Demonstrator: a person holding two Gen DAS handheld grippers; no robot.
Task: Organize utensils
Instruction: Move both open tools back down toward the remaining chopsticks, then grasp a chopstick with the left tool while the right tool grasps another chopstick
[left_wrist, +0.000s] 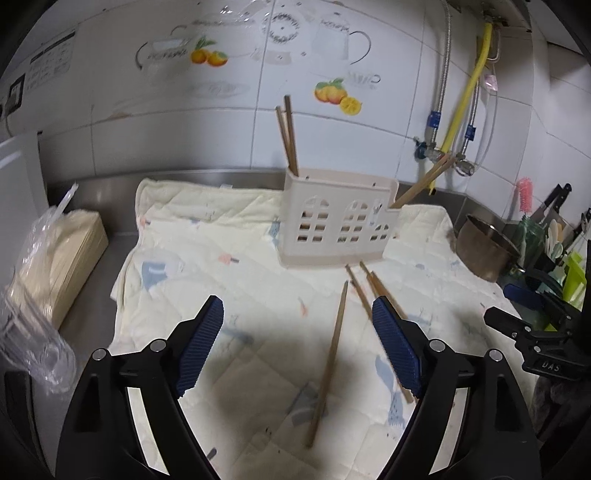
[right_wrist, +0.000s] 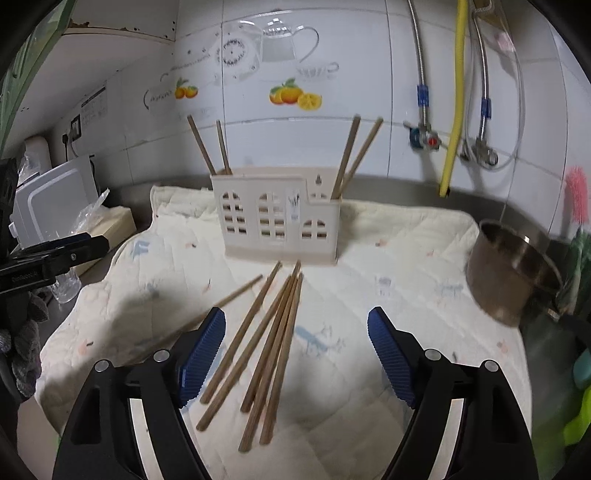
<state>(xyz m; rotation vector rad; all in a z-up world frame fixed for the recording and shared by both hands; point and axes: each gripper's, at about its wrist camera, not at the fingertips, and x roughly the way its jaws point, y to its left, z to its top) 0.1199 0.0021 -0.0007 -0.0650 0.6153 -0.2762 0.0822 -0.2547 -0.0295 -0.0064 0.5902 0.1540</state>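
A cream plastic utensil holder (left_wrist: 334, 221) (right_wrist: 277, 218) stands upright on a pale quilted cloth (left_wrist: 221, 258) (right_wrist: 388, 266). Two brown chopsticks (right_wrist: 210, 147) stand in its left compartment and two more (right_wrist: 356, 155) in its right one. Several loose chopsticks (right_wrist: 269, 350) lie on the cloth in front of it. My left gripper (left_wrist: 297, 321) is open and empty above one loose chopstick (left_wrist: 330, 362). My right gripper (right_wrist: 295, 332) is open and empty above the loose bunch. The right gripper's body shows at the right edge of the left wrist view (left_wrist: 532, 332).
A steel pot (right_wrist: 513, 269) (left_wrist: 484, 247) sits at the cloth's right edge. A box of wooden sticks in a plastic bag (left_wrist: 55, 266) lies left. Knives and a green rack (left_wrist: 561, 236) stand far right. Hoses and valves (right_wrist: 454, 140) hang on the tiled wall.
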